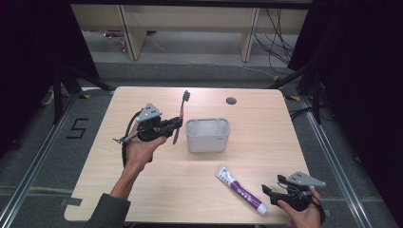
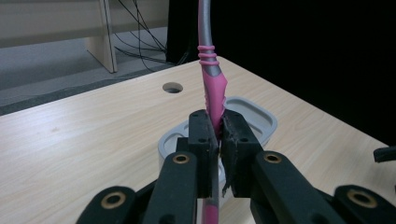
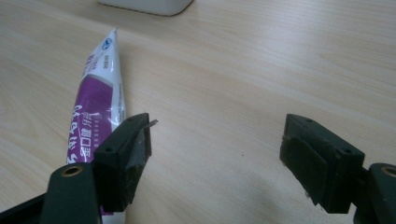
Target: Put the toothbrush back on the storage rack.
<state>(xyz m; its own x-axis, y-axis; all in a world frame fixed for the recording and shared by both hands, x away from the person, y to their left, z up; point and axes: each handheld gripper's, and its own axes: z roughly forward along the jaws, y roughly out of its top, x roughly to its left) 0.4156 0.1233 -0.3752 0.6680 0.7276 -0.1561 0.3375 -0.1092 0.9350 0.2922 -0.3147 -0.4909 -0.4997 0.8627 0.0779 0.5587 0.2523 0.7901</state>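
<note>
Holding the toothbrush (image 1: 179, 118) in my left gripper (image 1: 177, 123), left of center in the high view, jaws pinched tight on the pink handle with the bristle head sticking up toward the top of the frame. It sits just left of the grey holder (image 1: 207, 135), which is dead center on the table (image 1: 142, 190). My right gripper (image 1: 272, 190) is down at the lower right, jaws spread wide with nothing between them, right beside the purple toothpaste tube (image 1: 240, 189) lying flat.
</note>
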